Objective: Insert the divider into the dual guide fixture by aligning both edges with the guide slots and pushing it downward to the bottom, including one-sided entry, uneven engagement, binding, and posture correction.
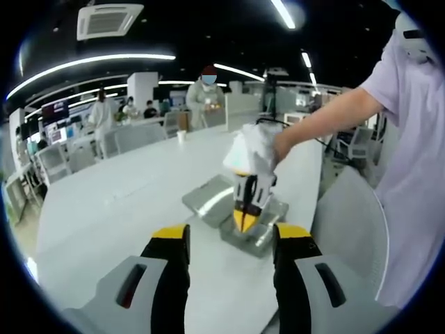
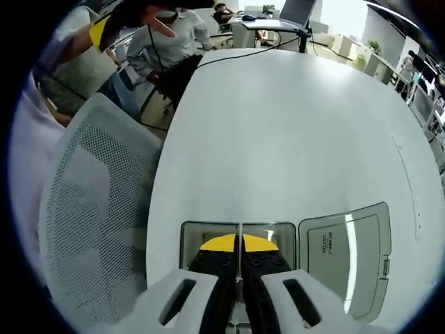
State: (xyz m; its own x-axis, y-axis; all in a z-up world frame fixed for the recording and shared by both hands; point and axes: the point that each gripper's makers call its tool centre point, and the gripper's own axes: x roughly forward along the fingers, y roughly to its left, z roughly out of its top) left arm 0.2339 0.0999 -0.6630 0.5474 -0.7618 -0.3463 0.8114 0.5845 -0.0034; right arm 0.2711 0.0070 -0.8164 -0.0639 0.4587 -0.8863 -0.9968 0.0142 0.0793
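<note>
On the white table (image 2: 292, 132), my right gripper (image 2: 238, 268) pinches the thin divider (image 2: 239, 243) edge-on between its closed jaws, directly above the grey guide fixture (image 2: 191, 233). My left gripper (image 1: 229, 240) hangs open nearby, holding nothing, well short of the fixture.
</note>
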